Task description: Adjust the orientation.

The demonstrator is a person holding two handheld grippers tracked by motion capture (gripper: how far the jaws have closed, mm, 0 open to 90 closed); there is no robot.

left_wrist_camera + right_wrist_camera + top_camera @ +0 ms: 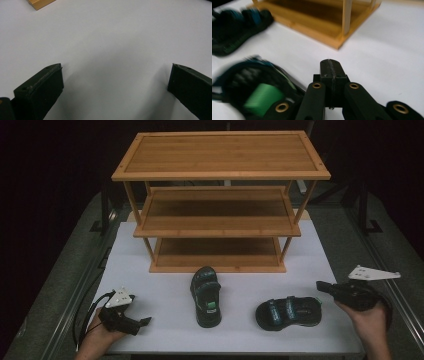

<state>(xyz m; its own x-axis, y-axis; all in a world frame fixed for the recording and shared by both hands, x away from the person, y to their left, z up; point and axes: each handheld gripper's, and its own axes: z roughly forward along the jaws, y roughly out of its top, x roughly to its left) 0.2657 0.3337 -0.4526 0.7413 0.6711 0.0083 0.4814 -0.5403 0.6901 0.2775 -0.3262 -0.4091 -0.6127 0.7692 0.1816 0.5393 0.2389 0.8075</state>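
Two black sandals with blue and green straps lie on the white table (165, 320). One sandal (206, 296) points its toe at the shelf; the other sandal (288, 312) lies crosswise to its right. My left gripper (142, 322) rests low at the front left, well left of the first sandal. In the left gripper view, that gripper (115, 80) is open with bare table between its jaws. My right gripper (320, 285) hovers just right of the crosswise sandal. In the right gripper view it (329, 66) is shut on nothing, with the near sandal (257, 92) blurred at lower left and the far sandal (237, 27) beyond.
A three-tier bamboo shelf (220, 170) stands at the back middle of the table, its shelves bare. Its bottom corner (337, 42) is close ahead of my right gripper, and a corner of the shelf (40, 3) is ahead of my left. Dark floor and metal rails (75, 295) flank the table.
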